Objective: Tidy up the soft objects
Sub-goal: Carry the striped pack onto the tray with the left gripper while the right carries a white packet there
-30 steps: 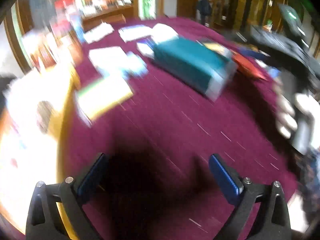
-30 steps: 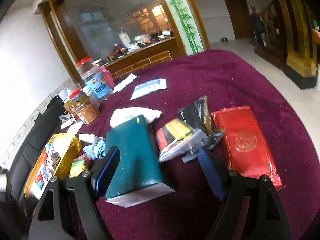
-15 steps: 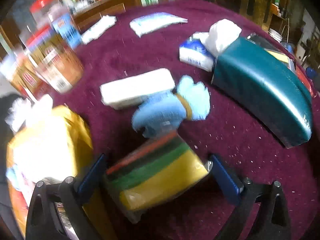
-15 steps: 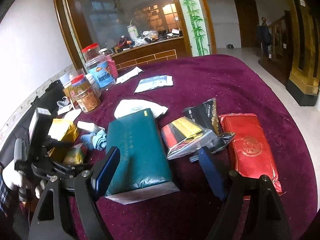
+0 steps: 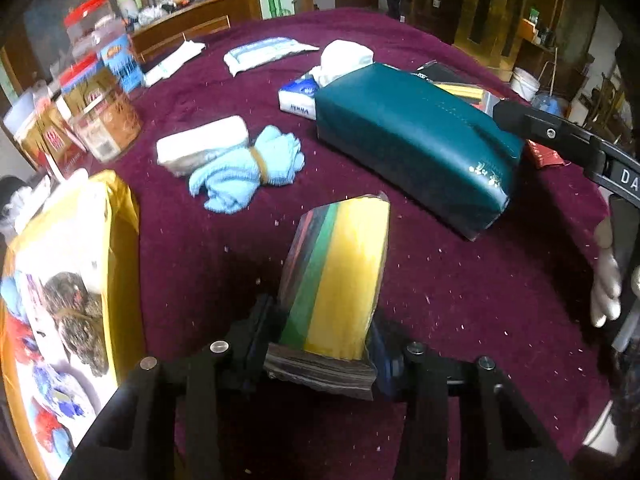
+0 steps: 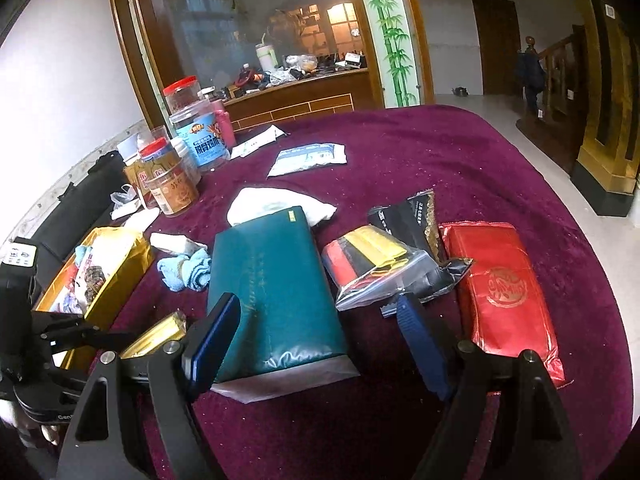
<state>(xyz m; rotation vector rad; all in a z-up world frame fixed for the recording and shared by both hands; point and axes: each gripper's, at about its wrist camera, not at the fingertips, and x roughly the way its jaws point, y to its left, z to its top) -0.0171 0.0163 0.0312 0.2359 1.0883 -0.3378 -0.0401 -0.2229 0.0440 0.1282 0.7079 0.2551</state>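
Note:
My left gripper (image 5: 322, 336) has its jaws closing on a wrapped sponge pack (image 5: 340, 276) striped yellow, green and red; both pads press its sides and it stands tilted up off the maroon tablecloth (image 5: 460, 280). The same pack (image 6: 156, 338) shows as a gold edge at the lower left of the right wrist view. My right gripper (image 6: 316, 308) is open and hangs over the near end of a long teal tissue pack (image 6: 276, 284), one finger on each side, not touching. A bundled blue cloth (image 5: 244, 172) and a white tissue pack (image 5: 200, 146) lie beyond the sponges.
A yellow snack bag (image 5: 68, 280) lies at the left edge. Jars (image 6: 188, 140) stand at the back left. A zip bag of sponges (image 6: 372, 264), a black packet (image 6: 412, 216) and a red pack (image 6: 504, 292) lie right of the teal pack. A hand (image 5: 606, 280) shows at right.
My left gripper swept over the table to the sponge pack, and its jaws went from wide open around the pack to pressing on it. The right gripper stayed in place.

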